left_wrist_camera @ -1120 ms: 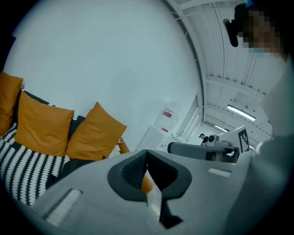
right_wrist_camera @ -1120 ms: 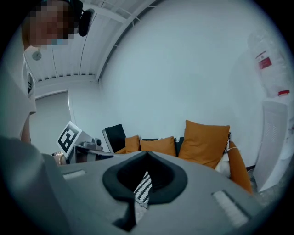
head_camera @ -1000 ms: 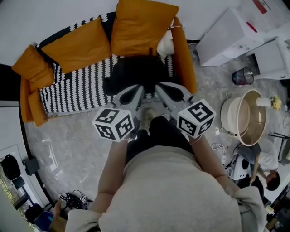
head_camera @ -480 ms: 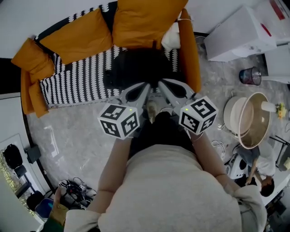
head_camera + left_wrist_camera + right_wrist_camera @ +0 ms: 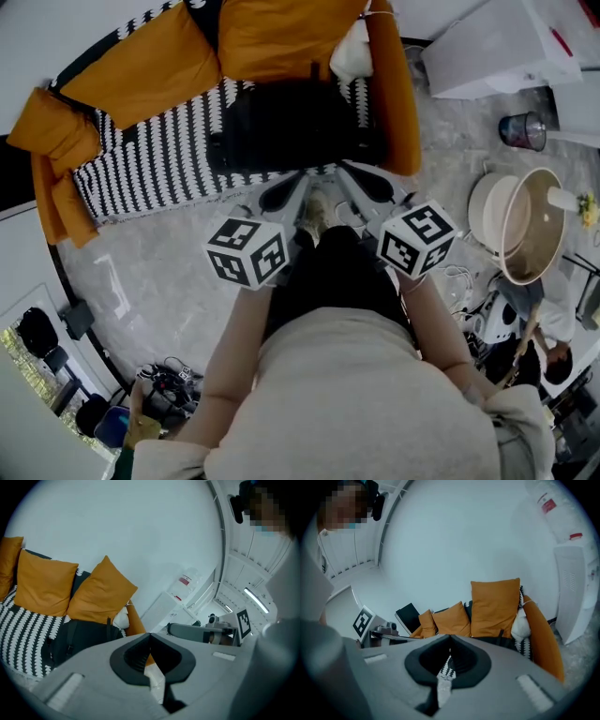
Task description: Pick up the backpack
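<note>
You brought left gripper (image 5: 298, 180) and right gripper (image 5: 345, 173) down nearer black backpack (image 5: 286, 127) on sofa (image 5: 141, 169); both jaws were pressed together, empty. Grasp had not begun.

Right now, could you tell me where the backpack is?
In the head view the backpack lies on the sofa seat, at its right end, below the big cushion.

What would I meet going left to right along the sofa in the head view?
orange end cushion → black-and-white striped seat → black backpack → orange armrest
</note>
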The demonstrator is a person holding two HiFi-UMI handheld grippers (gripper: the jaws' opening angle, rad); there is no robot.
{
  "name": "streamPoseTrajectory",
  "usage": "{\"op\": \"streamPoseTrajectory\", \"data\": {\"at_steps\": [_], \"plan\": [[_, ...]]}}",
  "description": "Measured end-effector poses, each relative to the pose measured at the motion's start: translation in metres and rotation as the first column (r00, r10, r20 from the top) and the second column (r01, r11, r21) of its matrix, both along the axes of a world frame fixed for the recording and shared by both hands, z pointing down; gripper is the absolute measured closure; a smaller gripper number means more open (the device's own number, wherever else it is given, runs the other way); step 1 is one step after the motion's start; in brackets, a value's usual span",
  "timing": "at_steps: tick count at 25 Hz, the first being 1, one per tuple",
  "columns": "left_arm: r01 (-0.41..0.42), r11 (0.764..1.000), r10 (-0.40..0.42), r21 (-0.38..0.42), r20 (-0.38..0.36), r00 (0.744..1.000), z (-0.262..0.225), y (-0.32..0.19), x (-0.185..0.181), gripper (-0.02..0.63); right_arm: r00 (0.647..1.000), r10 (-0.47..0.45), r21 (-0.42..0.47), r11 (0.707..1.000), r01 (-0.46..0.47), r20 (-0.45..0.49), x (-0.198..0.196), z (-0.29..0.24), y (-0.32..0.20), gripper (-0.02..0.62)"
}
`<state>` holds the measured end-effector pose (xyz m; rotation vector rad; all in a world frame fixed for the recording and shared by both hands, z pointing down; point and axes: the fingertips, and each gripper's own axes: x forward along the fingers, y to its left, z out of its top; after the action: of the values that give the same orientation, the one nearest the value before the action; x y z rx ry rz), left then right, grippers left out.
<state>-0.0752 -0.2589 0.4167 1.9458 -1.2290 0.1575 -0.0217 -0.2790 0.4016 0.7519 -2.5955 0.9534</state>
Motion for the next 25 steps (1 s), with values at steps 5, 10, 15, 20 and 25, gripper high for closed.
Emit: {"op": "streamPoseTrajectory", "data": {"at_steps": [5,10,15,20,25], "plan": [[-0.06,0.998,0.059,-0.035,-0.009,0.998,0.032,-0.003,-0.003,0.598,0.999,0.033,-0.032,0.999,-0.034,-0.033,0.004,0.026,-0.008,0.594],[-0.089,0.996,0.089,0.007,-0.055,0.994,0.06,-0.005,-0.009,0.598,0.995,0.067,-0.074,0.995,-0.073,-0.075,0.013,0.065,-0.008,0.594],[-0.125,0.991,0.123,-0.036,-0.052,0.991,0.096,-0.007,-0.009,0.598,0.973,0.176,-0.06,0.981,-0.186,-0.152,0.036,0.104,-0.021,0.594],[-0.166,0.985,0.164,-0.048,-0.036,0.986,0.125,-0.014,-0.001,0.598,0.969,0.18,-0.092,0.976,-0.198,-0.169,0.045,0.139,-0.022,0.594],[-0.177,0.982,0.173,-0.067,-0.063,0.983,0.158,-0.02,0.02,0.598,0.968,0.163,-0.129,0.973,-0.19,-0.192,0.046,0.174,-0.018,0.594]]}}
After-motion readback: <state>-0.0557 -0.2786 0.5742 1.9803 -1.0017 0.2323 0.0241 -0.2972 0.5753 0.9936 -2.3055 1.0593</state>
